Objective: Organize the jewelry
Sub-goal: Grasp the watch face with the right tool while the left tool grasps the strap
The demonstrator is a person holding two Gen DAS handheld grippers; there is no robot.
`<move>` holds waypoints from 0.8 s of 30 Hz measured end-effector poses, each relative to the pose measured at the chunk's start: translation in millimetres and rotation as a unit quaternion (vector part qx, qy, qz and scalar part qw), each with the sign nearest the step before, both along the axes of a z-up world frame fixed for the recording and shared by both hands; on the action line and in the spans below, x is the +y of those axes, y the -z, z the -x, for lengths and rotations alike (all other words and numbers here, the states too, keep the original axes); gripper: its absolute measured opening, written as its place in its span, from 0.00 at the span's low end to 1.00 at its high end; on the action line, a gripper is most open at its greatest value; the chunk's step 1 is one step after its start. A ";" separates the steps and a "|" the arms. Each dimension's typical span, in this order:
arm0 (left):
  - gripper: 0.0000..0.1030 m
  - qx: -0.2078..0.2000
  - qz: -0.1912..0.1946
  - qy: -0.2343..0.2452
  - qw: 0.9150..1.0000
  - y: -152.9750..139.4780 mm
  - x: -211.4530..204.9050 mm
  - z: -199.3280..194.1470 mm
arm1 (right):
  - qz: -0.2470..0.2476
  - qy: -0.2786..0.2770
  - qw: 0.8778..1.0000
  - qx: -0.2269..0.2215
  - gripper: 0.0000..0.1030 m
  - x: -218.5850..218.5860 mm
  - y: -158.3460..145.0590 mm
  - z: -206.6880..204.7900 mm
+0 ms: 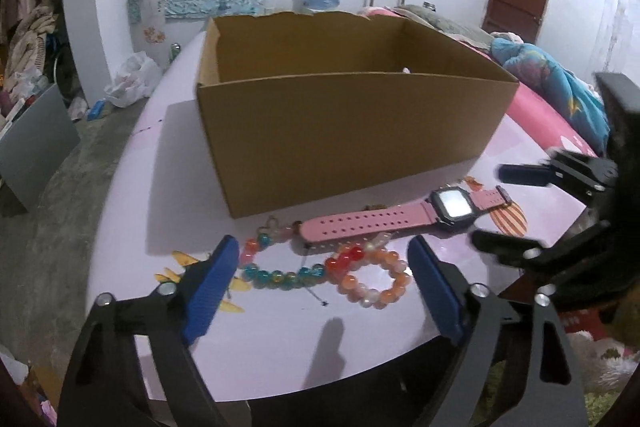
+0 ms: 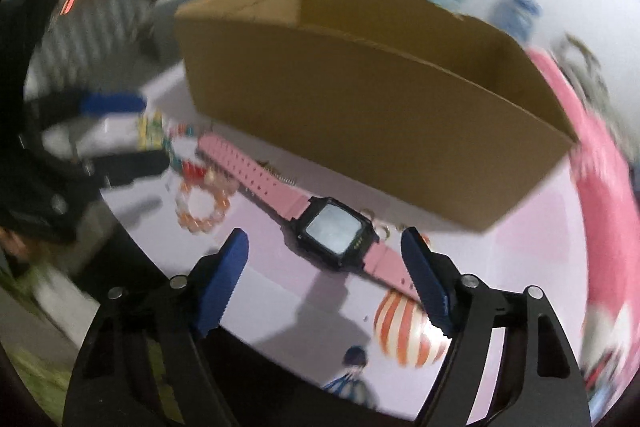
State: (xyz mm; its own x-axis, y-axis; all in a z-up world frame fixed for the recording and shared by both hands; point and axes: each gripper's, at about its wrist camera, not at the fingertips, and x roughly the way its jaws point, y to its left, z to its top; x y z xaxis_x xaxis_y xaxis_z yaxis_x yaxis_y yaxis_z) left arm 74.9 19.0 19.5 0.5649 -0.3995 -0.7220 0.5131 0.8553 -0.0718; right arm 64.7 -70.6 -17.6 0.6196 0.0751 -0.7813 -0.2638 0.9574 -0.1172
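Your left gripper (image 1: 320,267) and right gripper (image 2: 324,267) both hold their ribbed blue fingers apart, empty. On the glossy table (image 1: 280,347) lie round glassy bracelets (image 1: 368,279), then the pink rubber watch (image 2: 332,231), then the open cardboard box (image 1: 344,131).

Both wrist views look down, close, across the worktop (image 1: 280,347); shared: cardboard box (image 1: 340,131) and pink watch (image 2: 336,231).
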 end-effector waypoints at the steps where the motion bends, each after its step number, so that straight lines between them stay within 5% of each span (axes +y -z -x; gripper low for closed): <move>1: 0.75 -0.003 -0.002 0.004 1.000 0.5 -2.7 2.6 | 0.017 -0.014 1.000 0.002 0.69 1.6 4.5 -3.2; 11: 0.53 -0.010 -0.026 0.052 0.998 4.9 -35.8 10.8 | 0.047 -0.084 0.995 0.040 0.42 -5.3 19.9 -20.3; 19: 0.53 -0.037 -0.101 0.089 0.990 16.8 -68.5 10.7 | -0.096 -0.081 0.987 0.097 0.18 -43.6 11.5 -39.4; 24: 0.53 -0.054 -0.139 0.105 0.983 23.9 -82.2 9.5 | -0.125 -0.079 0.982 0.115 0.12 -54.6 11.5 -49.1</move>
State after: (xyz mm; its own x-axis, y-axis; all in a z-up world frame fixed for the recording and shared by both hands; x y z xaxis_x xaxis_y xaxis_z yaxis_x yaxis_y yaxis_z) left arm 65.4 -63.2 -4.4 0.5704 -0.3112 -0.7601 0.6720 0.7090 0.2139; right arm 113.8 -125.2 -29.1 0.3935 0.3630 -0.8446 -0.4032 0.8938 0.1963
